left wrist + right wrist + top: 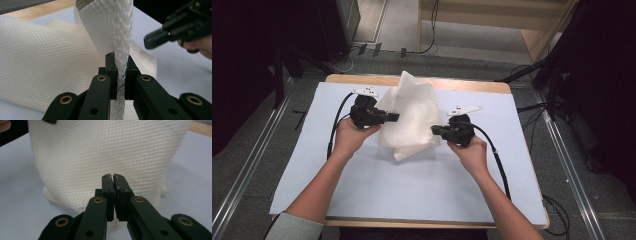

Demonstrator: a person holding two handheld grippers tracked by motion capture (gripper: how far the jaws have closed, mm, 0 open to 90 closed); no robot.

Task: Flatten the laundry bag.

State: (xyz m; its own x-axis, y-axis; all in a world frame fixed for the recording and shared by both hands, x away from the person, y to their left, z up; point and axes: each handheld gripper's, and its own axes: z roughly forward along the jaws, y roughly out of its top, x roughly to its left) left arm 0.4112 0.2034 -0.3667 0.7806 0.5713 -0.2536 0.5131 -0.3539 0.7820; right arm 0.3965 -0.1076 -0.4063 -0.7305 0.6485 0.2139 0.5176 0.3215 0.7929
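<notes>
Raised cloth (412,117) blocks gap between tools; near mat (412,185) open.

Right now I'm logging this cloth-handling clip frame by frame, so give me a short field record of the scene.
surface: pale blue table mat
item: white mesh cloth, partly lifted off the mat
left tool: shut on the cloth's edge, fabric pinched between the jaws
right tool: jaws together at the cloth's other side; the fabric looks caught between the tips
hands: one on each tool, either side of the cloth

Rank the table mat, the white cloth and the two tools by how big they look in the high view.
1. Table mat.
2. White cloth.
3. Left tool and right tool: they look alike, no ranking.
</notes>
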